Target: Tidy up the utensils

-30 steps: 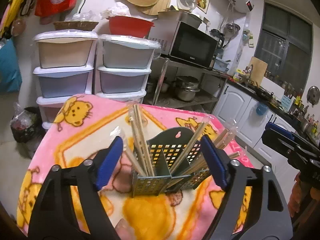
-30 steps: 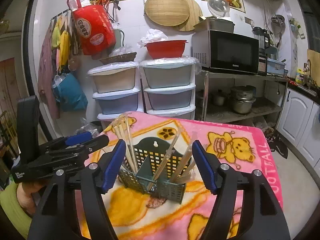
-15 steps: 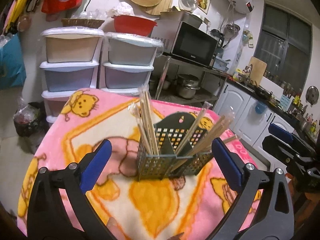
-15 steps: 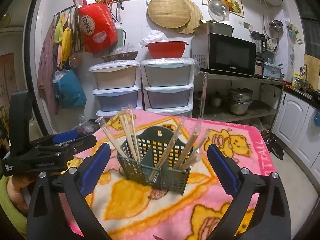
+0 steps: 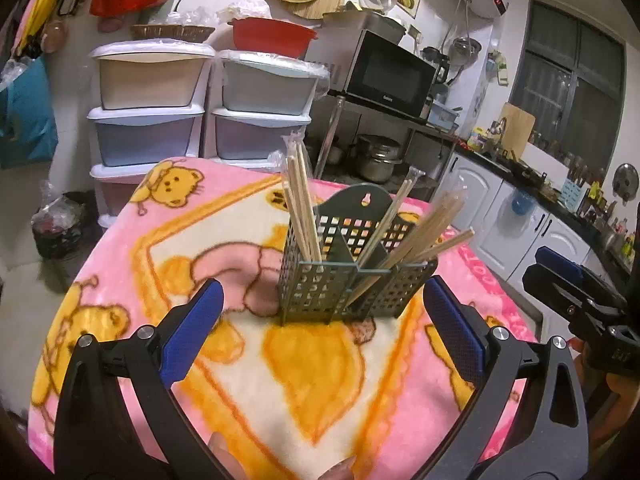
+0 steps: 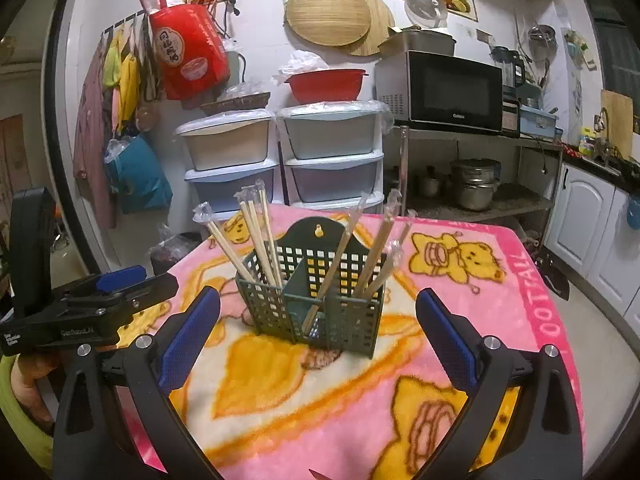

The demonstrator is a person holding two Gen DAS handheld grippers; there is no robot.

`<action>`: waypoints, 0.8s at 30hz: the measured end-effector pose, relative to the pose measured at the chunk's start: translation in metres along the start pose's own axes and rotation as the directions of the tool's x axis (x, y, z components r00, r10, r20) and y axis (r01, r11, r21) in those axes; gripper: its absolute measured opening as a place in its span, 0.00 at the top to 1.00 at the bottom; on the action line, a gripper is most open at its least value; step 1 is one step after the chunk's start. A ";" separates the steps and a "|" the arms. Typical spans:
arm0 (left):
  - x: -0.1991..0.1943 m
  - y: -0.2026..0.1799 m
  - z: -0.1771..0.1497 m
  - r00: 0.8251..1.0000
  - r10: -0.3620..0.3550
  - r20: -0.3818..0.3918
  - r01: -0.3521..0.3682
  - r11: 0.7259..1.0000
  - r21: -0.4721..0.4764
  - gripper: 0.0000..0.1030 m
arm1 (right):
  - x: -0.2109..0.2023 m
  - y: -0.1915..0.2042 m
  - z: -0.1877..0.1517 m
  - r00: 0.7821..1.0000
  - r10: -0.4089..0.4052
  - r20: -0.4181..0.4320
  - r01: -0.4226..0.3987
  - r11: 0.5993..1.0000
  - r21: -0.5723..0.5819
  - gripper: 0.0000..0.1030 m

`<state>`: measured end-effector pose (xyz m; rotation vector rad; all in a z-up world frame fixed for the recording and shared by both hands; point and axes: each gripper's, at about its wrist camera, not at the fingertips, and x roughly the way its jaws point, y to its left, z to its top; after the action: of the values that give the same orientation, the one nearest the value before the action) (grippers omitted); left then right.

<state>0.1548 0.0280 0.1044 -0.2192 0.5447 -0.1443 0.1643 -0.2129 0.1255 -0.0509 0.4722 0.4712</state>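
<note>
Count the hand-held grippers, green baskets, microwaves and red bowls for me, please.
Grippers: 2, the left gripper and the right gripper
Green basket: 1
Microwave: 1
Red bowl: 1
Total: 5

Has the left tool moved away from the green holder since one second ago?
Yes. The left tool backed off: the green holder now stands beyond its open tips, not between them.
</note>
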 end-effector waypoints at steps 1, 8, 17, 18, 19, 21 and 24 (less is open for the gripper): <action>0.000 -0.001 -0.002 1.000 0.003 0.000 -0.003 1.000 0.003 0.10 | 0.000 0.000 -0.003 1.000 0.002 -0.003 -0.002 1.000 0.002 0.07; -0.002 -0.003 -0.019 1.000 -0.001 -0.007 0.001 1.000 0.003 0.10 | -0.005 -0.002 -0.024 1.000 -0.005 -0.002 0.005 1.000 0.010 0.07; -0.006 -0.005 -0.044 1.000 -0.003 0.018 0.003 1.000 0.004 0.10 | -0.008 -0.006 -0.059 1.000 -0.009 0.000 0.009 1.000 0.014 0.07; -0.006 -0.006 -0.046 1.000 -0.002 0.024 0.001 1.000 0.008 0.10 | -0.009 -0.006 -0.062 1.000 -0.008 0.003 0.008 1.000 0.015 0.07; -0.006 -0.006 -0.049 1.000 0.005 0.029 -0.005 1.000 0.013 0.10 | -0.009 -0.006 -0.067 1.000 -0.007 0.008 0.006 1.000 0.019 0.07; -0.006 -0.006 -0.054 0.999 0.015 0.044 -0.016 1.000 0.017 0.10 | -0.011 -0.006 -0.076 1.000 -0.009 0.022 0.008 1.000 0.020 0.07; -0.009 -0.008 -0.061 0.997 0.013 0.075 -0.015 1.000 0.022 0.10 | -0.015 -0.005 -0.087 0.998 -0.023 0.055 0.022 1.000 0.022 0.07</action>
<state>0.1148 0.0121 0.0603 -0.1978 0.4696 -0.1278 0.1183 -0.2374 0.0545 -0.0227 0.4221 0.4444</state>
